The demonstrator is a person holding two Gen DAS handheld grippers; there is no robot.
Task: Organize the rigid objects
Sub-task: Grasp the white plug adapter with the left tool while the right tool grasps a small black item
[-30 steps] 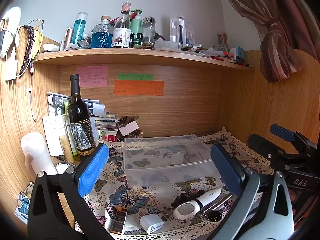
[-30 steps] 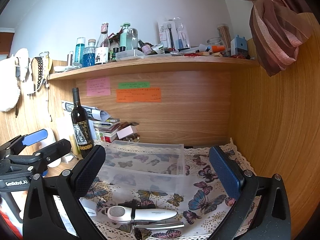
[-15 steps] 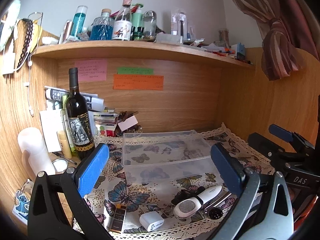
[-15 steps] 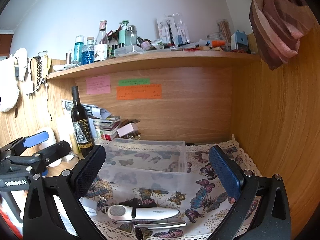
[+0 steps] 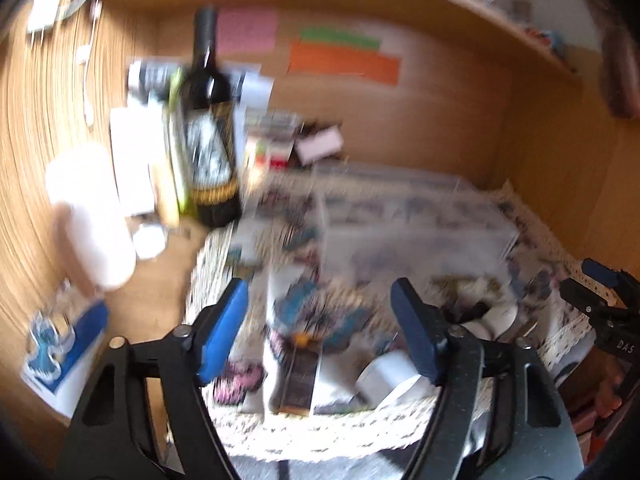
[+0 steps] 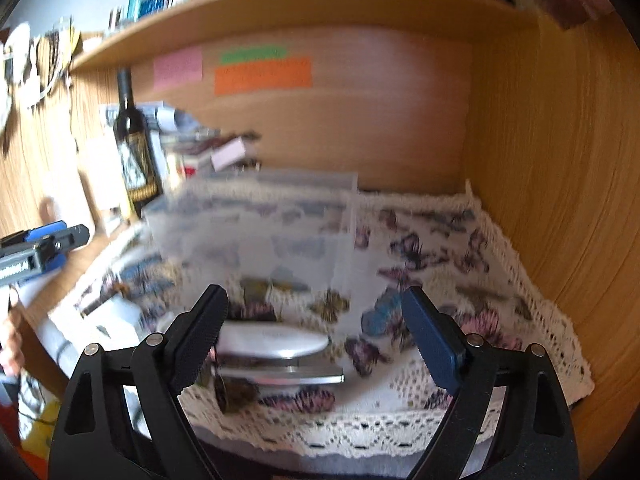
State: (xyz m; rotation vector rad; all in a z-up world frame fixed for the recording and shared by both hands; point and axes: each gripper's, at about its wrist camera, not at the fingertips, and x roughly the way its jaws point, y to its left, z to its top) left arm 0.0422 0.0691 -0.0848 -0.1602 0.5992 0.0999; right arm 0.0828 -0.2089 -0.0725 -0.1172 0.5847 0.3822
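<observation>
Both views are motion-blurred. A clear plastic box [image 5: 412, 216] [image 6: 256, 220] stands on the butterfly cloth [image 6: 440, 260]. In front of it lie a white handheld device [image 6: 272, 340], a metal tool [image 6: 288, 376], a dark flat packet [image 5: 300, 376] and a white block [image 5: 392, 372]. My left gripper [image 5: 320, 328] is open and empty, above the packet. My right gripper [image 6: 316, 336] is open and empty, just above the white device.
A dark wine bottle [image 5: 210, 120] [image 6: 134, 148] stands at the back left, beside papers and a white cylinder [image 5: 92, 216]. A wooden shelf [image 6: 280, 4] with bottles runs overhead. A wooden wall [image 6: 560, 160] closes the right side. The cloth's lace edge [image 6: 360, 428] hangs at the front.
Both grippers have dropped and moved forward toward the items on the cloth, the left one swinging left. Both stay open and empty.
</observation>
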